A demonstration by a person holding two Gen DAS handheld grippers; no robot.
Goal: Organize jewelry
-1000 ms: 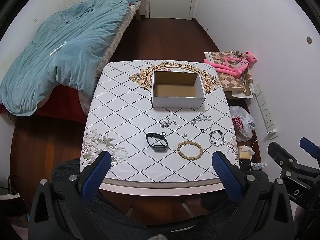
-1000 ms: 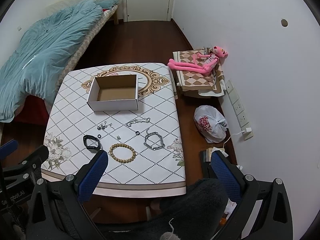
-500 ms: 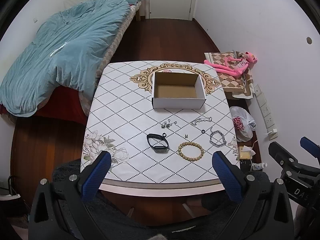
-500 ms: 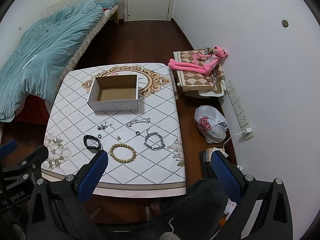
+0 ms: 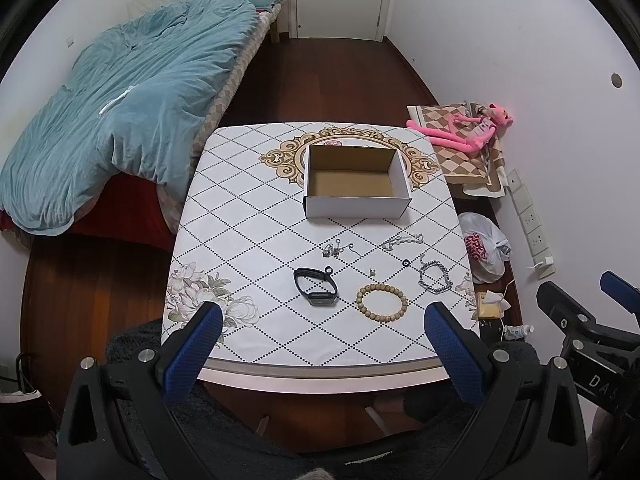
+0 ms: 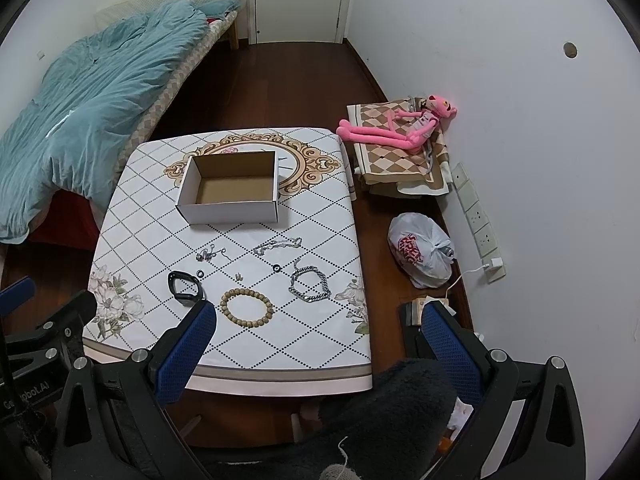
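An empty open white cardboard box (image 5: 356,182) (image 6: 230,190) stands on the patterned table (image 5: 240,216) (image 6: 320,340). In front of it lie a black wristband (image 5: 316,286) (image 6: 185,288), a wooden bead bracelet (image 5: 381,302) (image 6: 247,307), a silver chain bracelet (image 5: 434,278) (image 6: 310,286), a thin silver chain (image 5: 402,240) (image 6: 278,245), a small pendant chain (image 5: 338,248) (image 6: 210,254) and small rings. My left gripper (image 5: 320,332) and right gripper (image 6: 320,324) are both open and empty, held above the table's near edge.
A bed with a teal duvet (image 5: 120,112) stands left of the table. A pink plush toy (image 6: 396,130) lies on a folded checkered cloth by the right wall. A white plastic bag (image 6: 420,254) and a power strip (image 6: 478,220) are on the floor at the right.
Both views have shifted very slightly; the table sits a touch lower in frame. The jewelry and the box have not moved.
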